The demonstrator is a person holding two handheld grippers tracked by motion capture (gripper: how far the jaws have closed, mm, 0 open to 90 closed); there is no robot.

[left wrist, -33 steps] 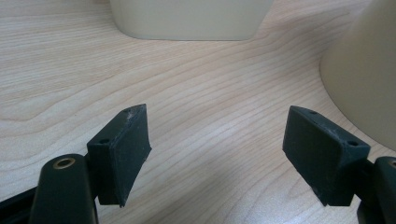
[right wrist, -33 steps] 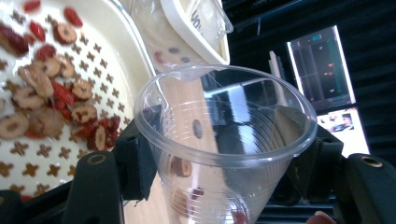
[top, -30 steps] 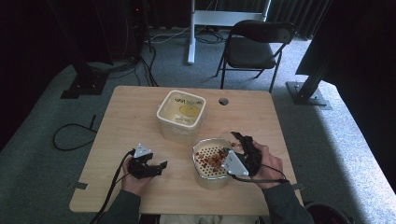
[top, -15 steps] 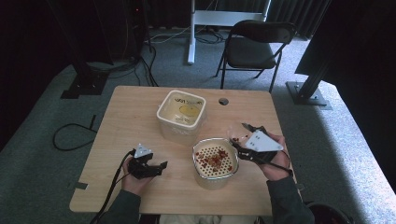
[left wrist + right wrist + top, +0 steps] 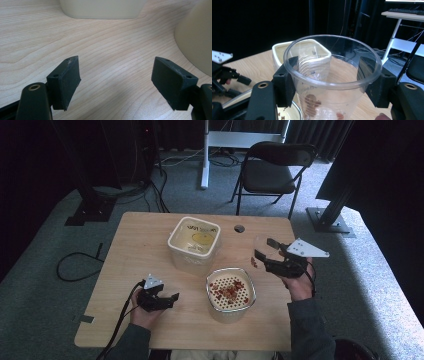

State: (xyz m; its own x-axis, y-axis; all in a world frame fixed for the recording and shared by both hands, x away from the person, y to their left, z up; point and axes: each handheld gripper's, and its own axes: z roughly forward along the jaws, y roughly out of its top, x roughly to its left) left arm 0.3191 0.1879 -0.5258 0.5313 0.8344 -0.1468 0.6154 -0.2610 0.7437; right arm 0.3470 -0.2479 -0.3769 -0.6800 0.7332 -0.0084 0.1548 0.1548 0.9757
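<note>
Meanwhile the right gripper (image 5: 265, 249) is lifted off the table (image 5: 130, 250) at its right side, its jaws clamped on the two sides of a clear plastic cup (image 5: 332, 75). In the right gripper view the cup stands upright between the two black jaws, its rim just above them, and a few reddish bits lie at its bottom (too blurred through the plastic to name). Beyond the jaws in that view sits a cream square container (image 5: 287, 51), and below the left jaw a strip of the metal bowl's rim shows.

From the high view, the metal bowl (image 5: 231, 292) holds a perforated insert scattered with red-brown pieces, and it sits between the two grippers, nearer the person than the cream container (image 5: 195, 242).

The left gripper (image 5: 117, 82) rests low over the wood at the table's near left, jaws spread wide with nothing between them but bare board. Ahead of those jaws is the base of the cream container, and off the right jaw the curved pale wall of the bowl, near but apart from it.
</note>
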